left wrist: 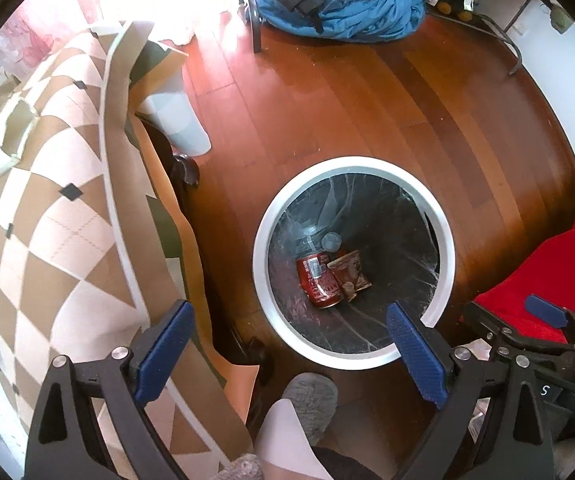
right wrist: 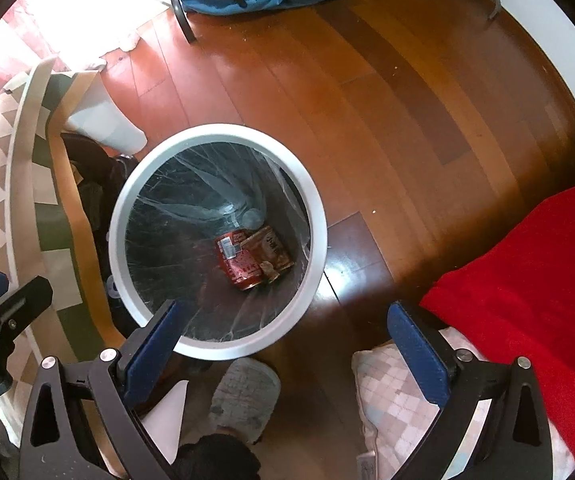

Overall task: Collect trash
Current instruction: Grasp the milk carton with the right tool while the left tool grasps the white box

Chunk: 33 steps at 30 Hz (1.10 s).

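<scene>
Below both grippers stands a round waste bin with a smooth white plastic rim (left wrist: 261, 280), lined with a thin, crinkled, glossy black bag (left wrist: 391, 216). At its bottom lies a red cylindrical metal drink can (left wrist: 319, 278) on its side, a white label with a barcode showing. Touching the can lies a flat brown foil snack packet (left wrist: 349, 274), creased at its edges, and just beyond them a small round translucent lid or cap (left wrist: 330, 241).

The left gripper (left wrist: 289, 354) hangs above the near edge of the bin, its two blue, stippled rubber fingers (left wrist: 417, 354) spread wide with nothing between them. The right gripper (right wrist: 283, 354) is likewise spread apart and empty, its textured blue pads (right wrist: 417, 354) framing the near rim and floor.

The bin rests on polished reddish-brown wooden floorboards (left wrist: 367, 100). To the left hangs a quilted cloth in a tan and cream diamond pattern (left wrist: 47, 208). A fuzzy grey slipper (right wrist: 245, 396) on the person's foot sits just before the bin. A soft red blanket (right wrist: 527, 300) lies to the right, and a rumpled blue fabric heap (left wrist: 343, 12) sits across the room.
</scene>
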{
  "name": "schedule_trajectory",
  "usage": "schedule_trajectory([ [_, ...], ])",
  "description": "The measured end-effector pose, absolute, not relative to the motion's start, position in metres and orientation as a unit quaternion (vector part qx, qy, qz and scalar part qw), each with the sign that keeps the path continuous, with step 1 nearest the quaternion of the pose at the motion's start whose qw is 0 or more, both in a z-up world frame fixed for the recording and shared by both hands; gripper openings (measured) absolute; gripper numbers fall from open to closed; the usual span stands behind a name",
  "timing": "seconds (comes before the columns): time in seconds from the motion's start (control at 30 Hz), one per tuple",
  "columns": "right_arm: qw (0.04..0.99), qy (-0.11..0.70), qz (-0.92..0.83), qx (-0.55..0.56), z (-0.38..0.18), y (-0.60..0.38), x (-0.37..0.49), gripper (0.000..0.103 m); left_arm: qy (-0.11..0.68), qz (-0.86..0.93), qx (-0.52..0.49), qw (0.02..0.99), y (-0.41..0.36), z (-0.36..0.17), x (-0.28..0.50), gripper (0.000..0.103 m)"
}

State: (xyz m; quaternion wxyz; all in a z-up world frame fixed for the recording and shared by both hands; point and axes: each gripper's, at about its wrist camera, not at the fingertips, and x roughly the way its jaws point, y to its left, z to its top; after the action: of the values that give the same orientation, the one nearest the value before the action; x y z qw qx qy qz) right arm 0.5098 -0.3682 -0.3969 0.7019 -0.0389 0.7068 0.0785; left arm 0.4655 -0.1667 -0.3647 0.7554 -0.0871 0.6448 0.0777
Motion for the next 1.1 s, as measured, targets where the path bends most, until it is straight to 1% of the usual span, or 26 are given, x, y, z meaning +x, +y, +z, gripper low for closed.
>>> schedule_trajectory([
  [0.23,0.72,0.689,0.08,-0.038,-0.35,-0.366,0.502,0.102,0.627,0.076,-0.089,0.77,-0.165,-0.329,0.454,0.098],
  [0.43,0.739,0.667,0.088,-0.036,-0.298,-0.362,0.491,0.102,0.604,0.072,-0.092,0.788,-0.162,-0.289,0.436,0.098],
  [0.8,0.778,0.619,0.109,-0.003,-0.195,-0.348,0.448,0.102,0.561,0.082,-0.111,0.816,-0.139,-0.213,0.379,0.098],
  [0.97,0.791,0.594,0.144,0.01,-0.151,-0.319,0.427,0.102,0.528,0.107,-0.109,0.835,-0.111,-0.177,0.348,0.098],
  [1.1,0.787,0.588,0.185,0.006,-0.133,-0.277,0.412,0.103,0.503,0.137,-0.13,0.843,-0.07,-0.158,0.323,0.098],
])
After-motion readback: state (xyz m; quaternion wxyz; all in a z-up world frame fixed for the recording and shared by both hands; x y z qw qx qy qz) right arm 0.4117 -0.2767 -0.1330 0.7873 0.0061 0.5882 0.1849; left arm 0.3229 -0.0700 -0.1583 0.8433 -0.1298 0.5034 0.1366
